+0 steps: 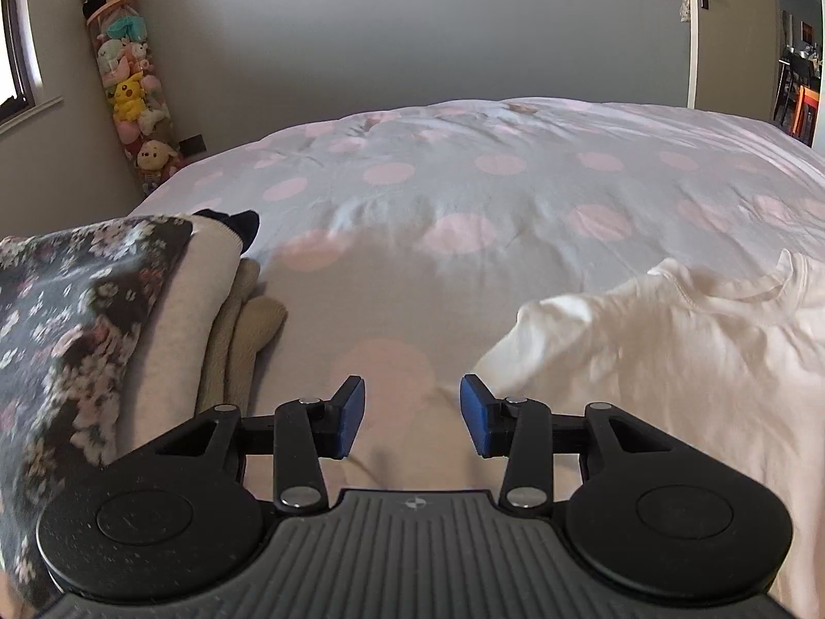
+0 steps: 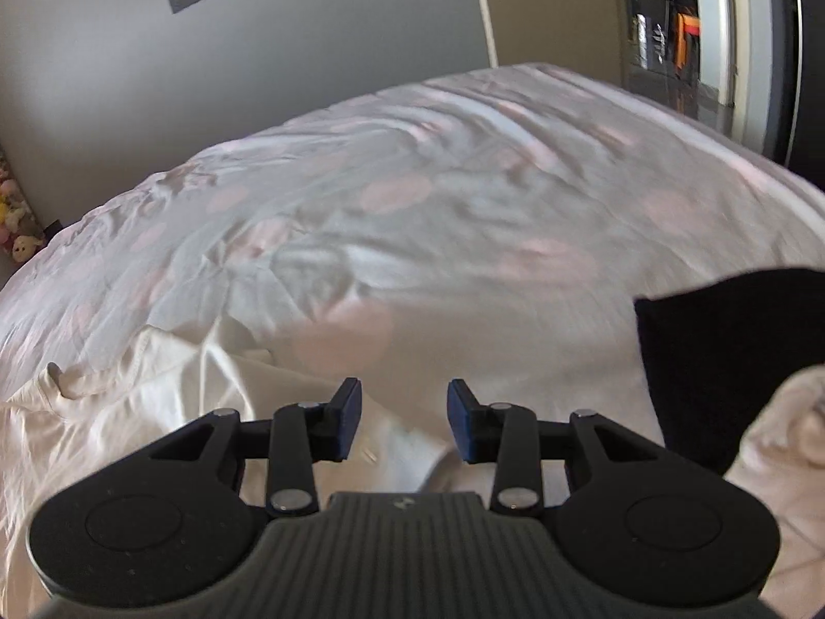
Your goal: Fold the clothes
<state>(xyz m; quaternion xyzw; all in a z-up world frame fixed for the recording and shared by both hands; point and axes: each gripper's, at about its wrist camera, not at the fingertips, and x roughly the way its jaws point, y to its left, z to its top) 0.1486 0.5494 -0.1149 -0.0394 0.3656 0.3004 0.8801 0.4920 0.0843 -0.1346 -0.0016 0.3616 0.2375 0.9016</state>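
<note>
- Left gripper (image 1: 412, 415) hangs over the bed (image 1: 495, 191) with its blue pads (image 1: 352, 415) apart, nothing between them.
- A white shirt (image 1: 670, 340) lies spread on the duvet — just right of the left gripper, one sleeve tip near the right pad.
- Left of that gripper sits a stack (image 1: 154, 320): floral cloth on top, grey and beige folds beneath, touching the duvet.
- Right gripper (image 2: 403, 420) is likewise spread wide and holds nothing; it hovers above the shirt's (image 2: 129, 402) edge.
- A black garment (image 2: 722, 356) lies at the right, partly over pale cloth (image 2: 784, 443).
- A tube of plush toys (image 1: 131, 82) stands in the far corner.
</note>
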